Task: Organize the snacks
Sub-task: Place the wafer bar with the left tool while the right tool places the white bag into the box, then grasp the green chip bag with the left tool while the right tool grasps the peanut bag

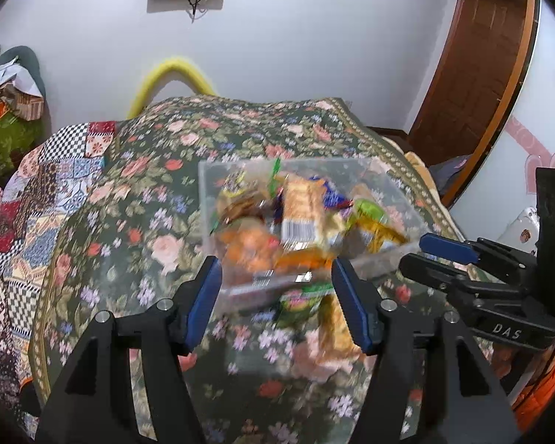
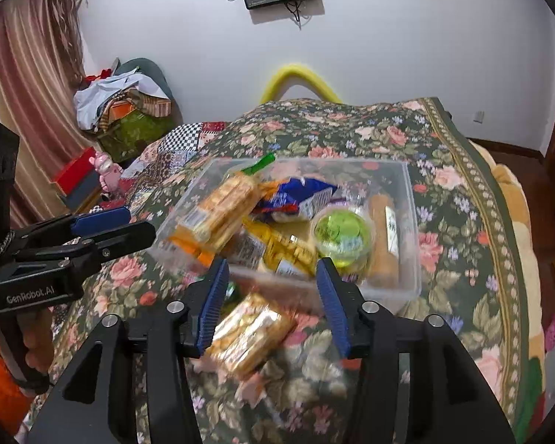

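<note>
Both jaws stand open, empty. My right hand-held gripper (image 2: 273, 303) hovers over the gold packet (image 2: 249, 333) lying on the bedspread (image 2: 444, 185) at the clear bin's (image 2: 410, 222) 6 o'clock. I'd lower squarely and pinch across its width; my left hand-held gripper (image 1: 277, 303) waits.

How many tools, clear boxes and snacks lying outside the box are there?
Tools: 2 (left tool, right tool)
Clear box: 1
Snacks outside the box: 2 (gold packet, green packet)
Total: 5
</note>
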### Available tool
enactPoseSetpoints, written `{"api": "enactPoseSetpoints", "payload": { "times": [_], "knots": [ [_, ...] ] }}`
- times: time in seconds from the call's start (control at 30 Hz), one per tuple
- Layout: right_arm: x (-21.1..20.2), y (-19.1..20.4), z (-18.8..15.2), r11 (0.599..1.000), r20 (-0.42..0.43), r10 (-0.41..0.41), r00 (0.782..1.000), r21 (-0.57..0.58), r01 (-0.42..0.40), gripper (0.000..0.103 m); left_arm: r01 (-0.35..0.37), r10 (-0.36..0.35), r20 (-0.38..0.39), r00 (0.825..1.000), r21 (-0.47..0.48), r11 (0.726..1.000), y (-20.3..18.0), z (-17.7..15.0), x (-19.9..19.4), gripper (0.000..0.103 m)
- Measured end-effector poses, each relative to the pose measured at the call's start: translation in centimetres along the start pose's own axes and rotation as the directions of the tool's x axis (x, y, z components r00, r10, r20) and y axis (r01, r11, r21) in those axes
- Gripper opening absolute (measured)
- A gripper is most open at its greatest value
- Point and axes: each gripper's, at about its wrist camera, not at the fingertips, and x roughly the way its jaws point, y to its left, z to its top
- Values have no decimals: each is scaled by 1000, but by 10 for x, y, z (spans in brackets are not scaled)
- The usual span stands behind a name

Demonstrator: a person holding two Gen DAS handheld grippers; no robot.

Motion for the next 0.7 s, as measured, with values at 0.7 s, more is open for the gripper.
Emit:
{"api": "enactPoseSetpoints", "payload": {
  "times": [0.7],
  "knots": [
    [65,23,-37,1000,-203,19,979,5,-18,61,-11,10,-154,988,-4,1000,19,-57,38,61]
  ]
}}
